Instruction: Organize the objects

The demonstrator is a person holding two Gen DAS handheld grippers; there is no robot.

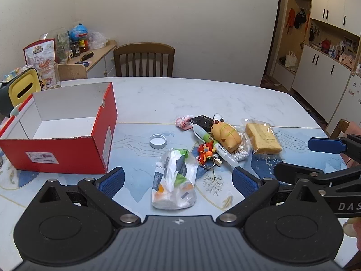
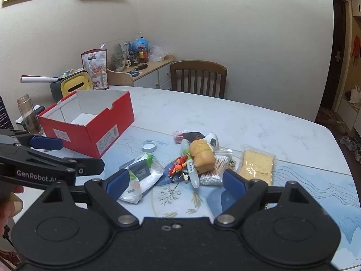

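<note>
An open red box [image 1: 67,149] [image 2: 90,133] with a white, bare inside stands at the table's left. To its right lies a heap: a tissue pack in a plastic bag [image 1: 173,180] [image 2: 142,178], a metal lid [image 1: 158,140] [image 2: 149,146], a yellow animal toy [image 1: 225,135] [image 2: 202,157], a white pen [image 1: 225,154] [image 2: 190,164], cotton swabs [image 1: 242,153] [image 2: 214,171], a red keychain figure [image 1: 205,151] [image 2: 178,167] and a bagged yellow sponge [image 1: 262,137] [image 2: 256,166]. My left gripper [image 1: 178,180] hangs open above the tissue pack. My right gripper [image 2: 176,184] is open, nothing between its fingers.
A wooden chair [image 1: 144,59] [image 2: 198,79] stands at the far side of the marble table [image 1: 203,94]. A yellow tissue holder [image 1: 22,88] and a glass jar [image 2: 28,115] stand behind the box. A cluttered sideboard [image 2: 146,67] lines the wall.
</note>
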